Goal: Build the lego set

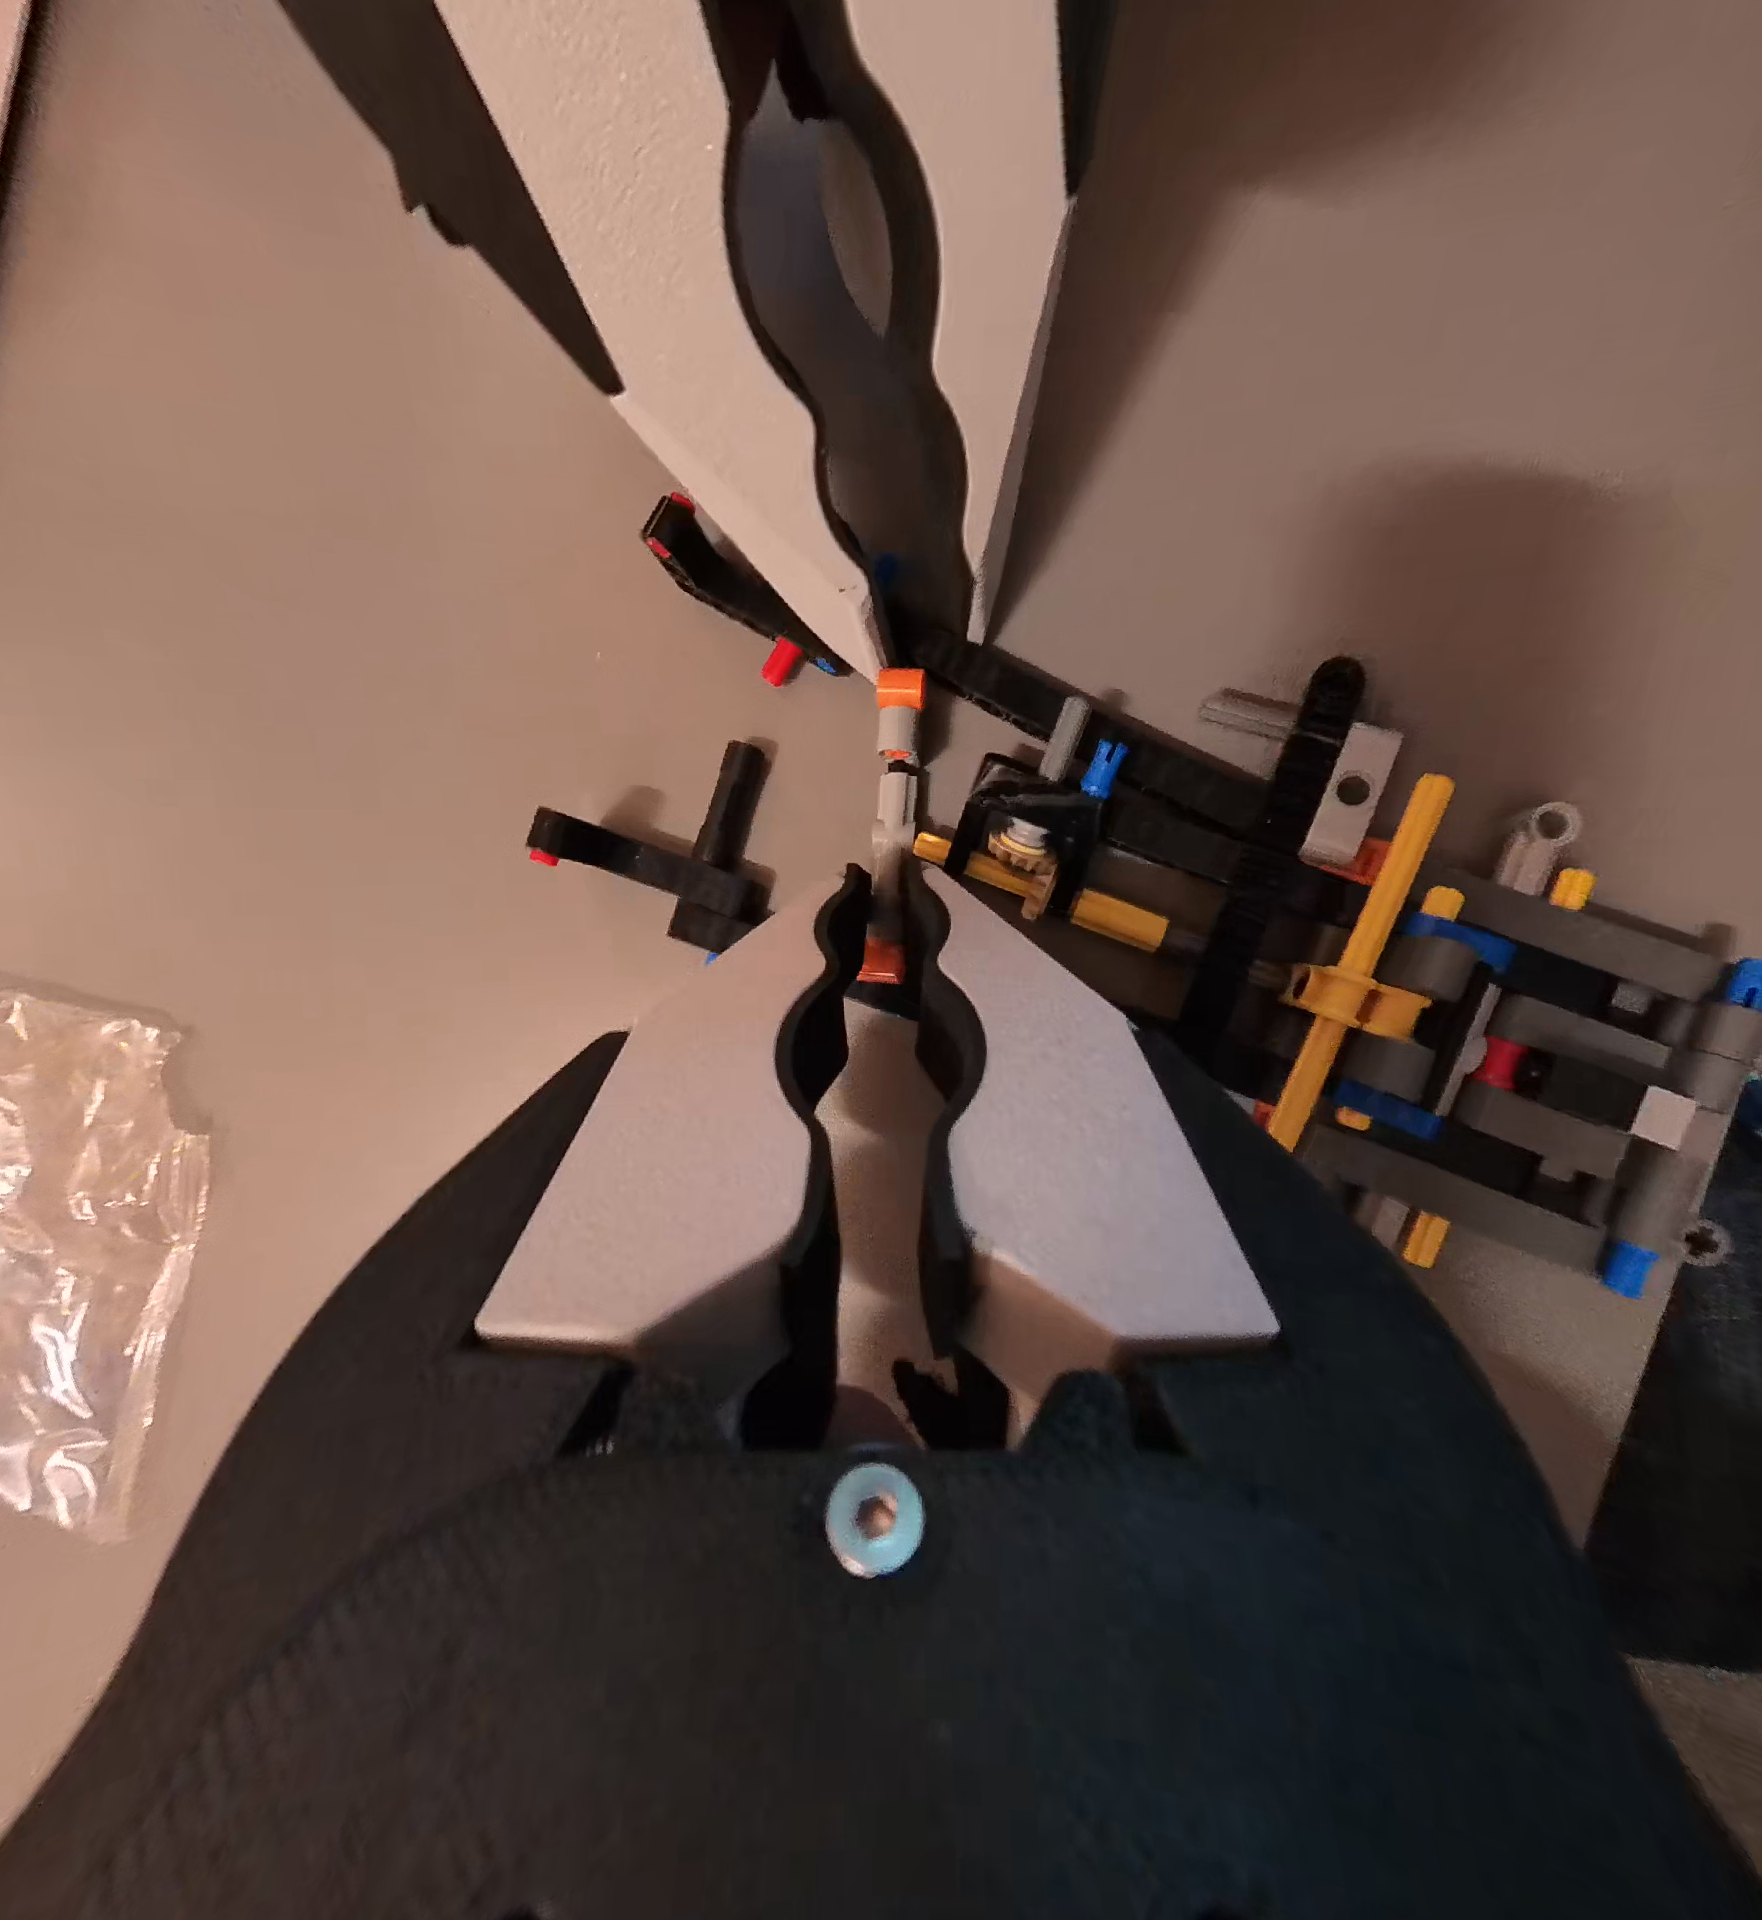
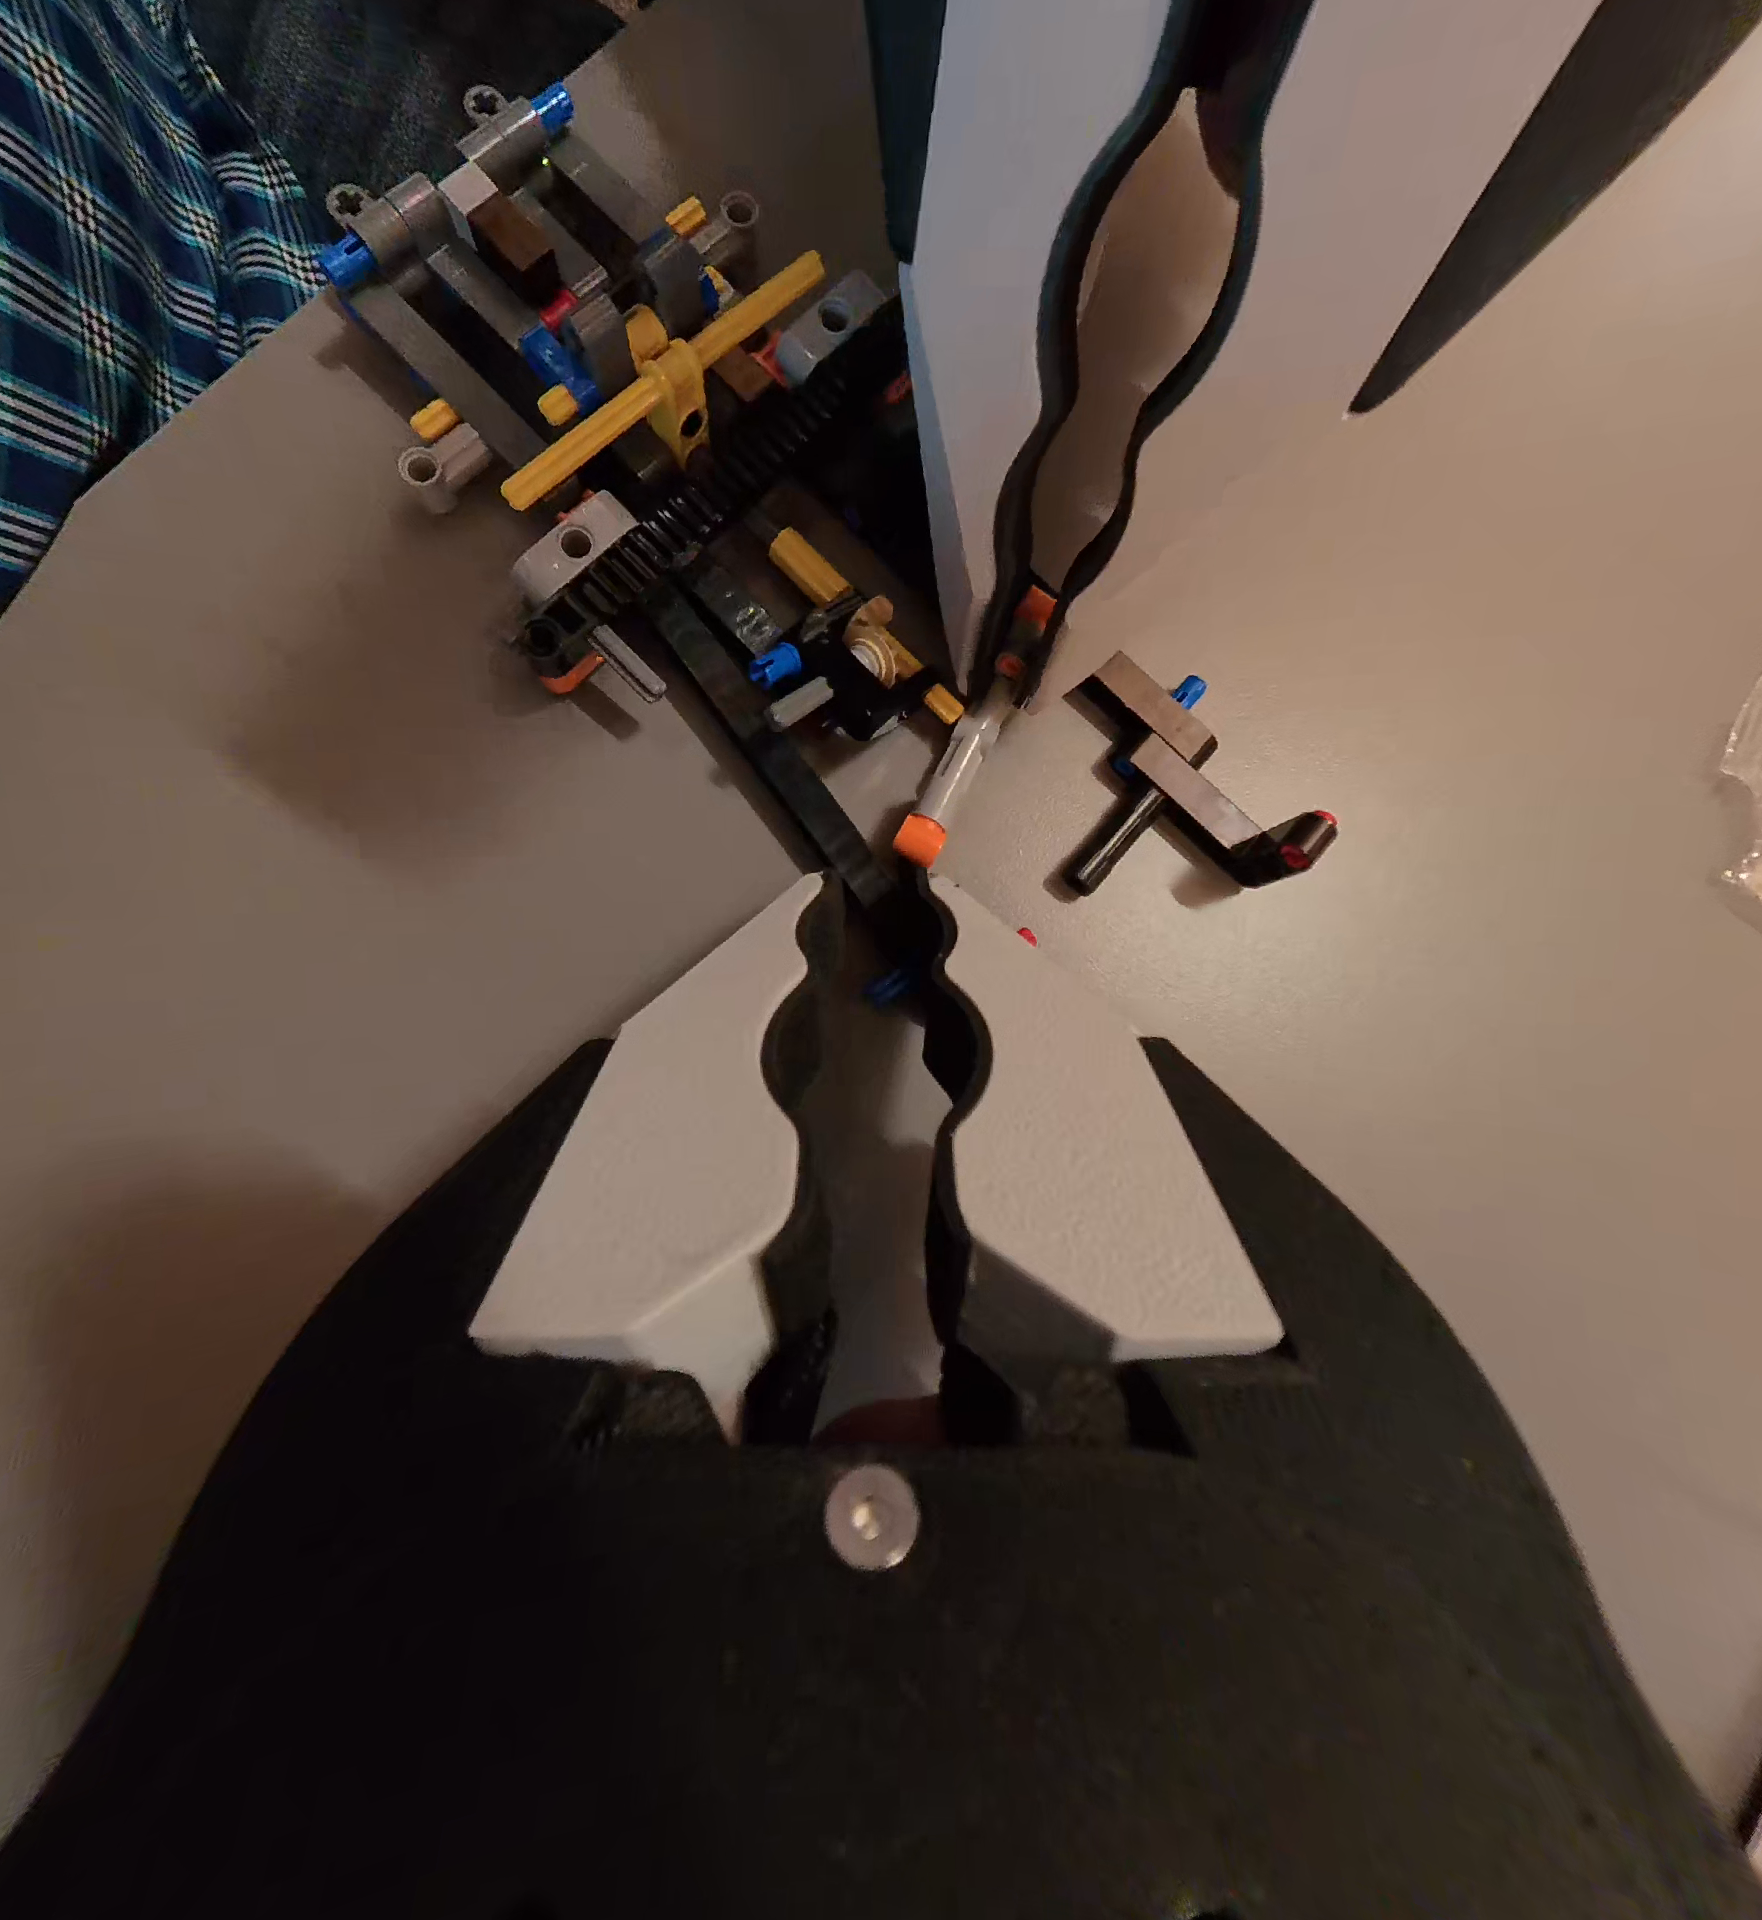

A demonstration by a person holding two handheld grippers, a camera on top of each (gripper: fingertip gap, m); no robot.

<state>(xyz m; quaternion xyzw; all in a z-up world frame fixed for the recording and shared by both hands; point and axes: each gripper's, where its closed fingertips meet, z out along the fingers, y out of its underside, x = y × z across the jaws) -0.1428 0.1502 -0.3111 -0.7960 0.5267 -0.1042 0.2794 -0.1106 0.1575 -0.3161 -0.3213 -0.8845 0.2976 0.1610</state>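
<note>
Left gripper [image 1: 882, 899]: nearest in the left wrist view; closed on the near end of the grey shaft [image 1: 895, 805].
Grey shaft: slim, orange-capped at both ends; long axis runs near-to-far, straight out from the left gripper toward the right one.
Right gripper [image 2: 882, 914]: clamped on the black beam [image 2: 752, 717], beside the shaft's far orange cap [image 1: 900, 688].
Key relation: the cap lies almost touching the beam; judged, joining needs a short push along the shaft's axis.
Lego assembly [image 1: 1376, 997]: right, on the bench [image 1: 285, 520], attached to the beam.
Black crank piece [image 1: 669, 857]: left, loose.
Plastic bag [image 1: 35, 1153]: far left.
</note>
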